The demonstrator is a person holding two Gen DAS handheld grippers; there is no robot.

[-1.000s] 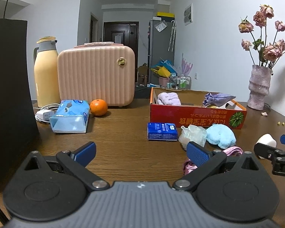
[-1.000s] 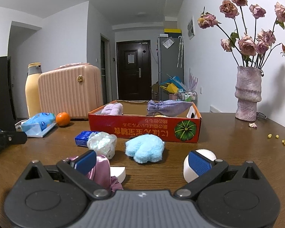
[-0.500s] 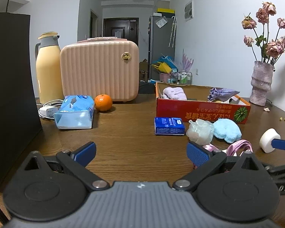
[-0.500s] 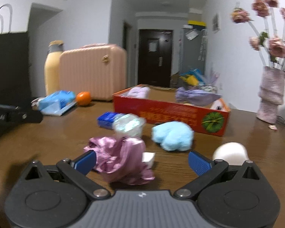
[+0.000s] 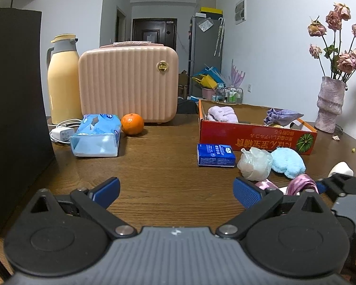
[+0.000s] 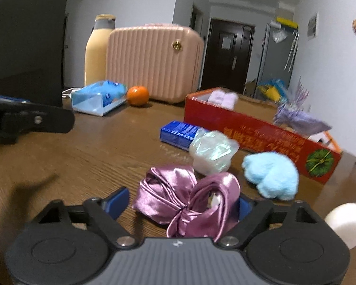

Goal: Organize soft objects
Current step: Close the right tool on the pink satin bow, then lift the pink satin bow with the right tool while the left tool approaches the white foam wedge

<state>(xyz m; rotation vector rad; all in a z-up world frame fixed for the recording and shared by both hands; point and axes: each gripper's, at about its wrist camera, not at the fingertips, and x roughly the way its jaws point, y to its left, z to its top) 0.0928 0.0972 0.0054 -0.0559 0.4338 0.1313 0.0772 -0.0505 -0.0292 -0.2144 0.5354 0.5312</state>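
Observation:
A pink satin scrunchie (image 6: 187,197) lies on the wooden table between the open fingers of my right gripper (image 6: 180,204); it also shows in the left wrist view (image 5: 299,185). Behind it lie a pale crumpled plastic-wrapped soft item (image 6: 211,152), a blue fluffy puff (image 6: 270,175) and a red cardboard box (image 6: 254,135) holding a lilac towel (image 6: 222,98) and a purple pouch (image 6: 299,116). My left gripper (image 5: 175,190) is open and empty over bare table, left of the pile.
A blue tissue packet (image 5: 214,154), a wipes pack (image 5: 96,135), an orange (image 5: 132,123), a pink case (image 5: 128,85), a yellow flask (image 5: 63,80), a black bag (image 5: 14,109) and a charger stand around. A vase (image 5: 330,104) stands at the far right. A white roll (image 6: 344,223) lies by my right gripper.
My right gripper has swung left and moved forward, so the pink scrunchie now sits between its open fingers. My left gripper has drifted slightly; it stays open.

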